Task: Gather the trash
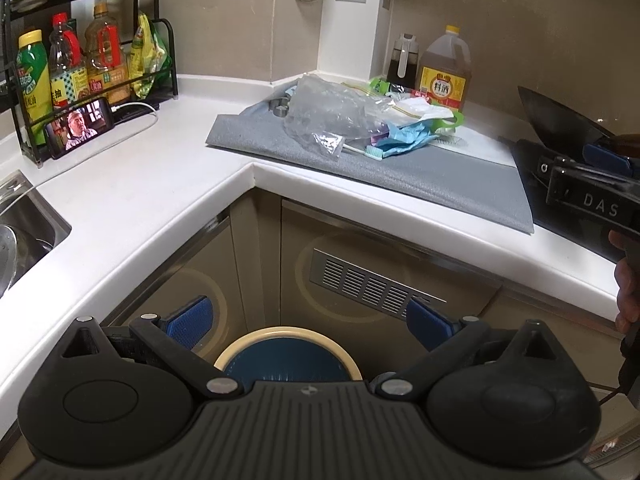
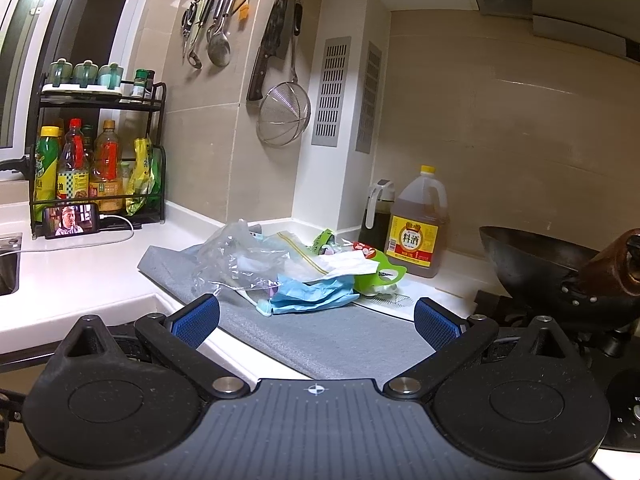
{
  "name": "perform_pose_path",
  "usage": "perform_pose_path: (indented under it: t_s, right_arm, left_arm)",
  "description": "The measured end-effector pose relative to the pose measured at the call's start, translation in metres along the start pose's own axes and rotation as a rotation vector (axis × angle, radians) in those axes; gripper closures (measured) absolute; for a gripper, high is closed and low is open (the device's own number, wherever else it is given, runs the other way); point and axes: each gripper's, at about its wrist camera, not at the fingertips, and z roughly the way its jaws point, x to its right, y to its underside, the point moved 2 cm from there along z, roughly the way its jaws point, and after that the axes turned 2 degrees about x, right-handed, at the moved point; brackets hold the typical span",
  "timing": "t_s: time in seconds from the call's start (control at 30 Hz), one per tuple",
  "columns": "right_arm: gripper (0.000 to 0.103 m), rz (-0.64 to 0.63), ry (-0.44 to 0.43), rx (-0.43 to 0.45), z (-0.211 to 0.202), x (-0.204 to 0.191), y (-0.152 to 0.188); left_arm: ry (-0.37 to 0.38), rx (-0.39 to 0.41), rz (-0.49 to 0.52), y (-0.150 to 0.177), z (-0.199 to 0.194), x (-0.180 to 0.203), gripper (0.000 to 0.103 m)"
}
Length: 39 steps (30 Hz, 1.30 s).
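A white L-shaped counter [image 1: 132,200] wraps the corner, with beige cabinets [image 1: 360,248] below. On its right stretch lies a grey mat [image 2: 320,340], and to the right of the mat a dark wok [image 2: 532,264] sits on the stove. The trash pile [image 2: 296,268] rests on the far half of the mat: a crumpled clear bag [image 1: 328,114] on the left, blue plastic [image 2: 312,292] in front, white paper and green wrappers behind, a toothbrush [image 1: 366,151] poking out at the near edge. A bin [image 1: 288,354] with a cream rim and blue liner stands on the floor in the corner, under the left gripper [image 1: 308,320], whose jaws are spread wide and empty. The right gripper [image 2: 316,320] hangs at the counter edge facing the pile, jaws likewise spread, nothing between them, not touching the trash. A jug [image 2: 418,224] of cooking wine stands behind the pile; a phone [image 1: 78,126] leans against the bottle rack [image 1: 92,64] near the sink [image 1: 28,220].
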Motion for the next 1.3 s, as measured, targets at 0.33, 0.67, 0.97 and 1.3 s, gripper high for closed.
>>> perform_pose_path:
  t_s: [0.33,0.67,0.97,1.3]
  right_arm:
    - [0.0,0.003,-0.011,-0.014,0.001,0.0,0.004]
    - [0.0,0.006,-0.033,-0.034,0.007,-0.006,0.007]
    - [0.0,0.028,-0.051,-0.066,0.019,-0.007,0.013]
    - [0.0,0.062,-0.038,-0.078,0.035,0.0,0.021]
  left_arm:
    - [-0.03,0.0,0.006,-0.001,0.001,-0.002,0.0]
    - [-0.032,-0.021,0.004,0.002,0.007,-0.005,0.0]
    - [-0.106,-0.014,-0.008,0.003,0.013,-0.014,0.0]
    - [-0.328,0.156,0.067,-0.004,0.015,-0.033,0.0]
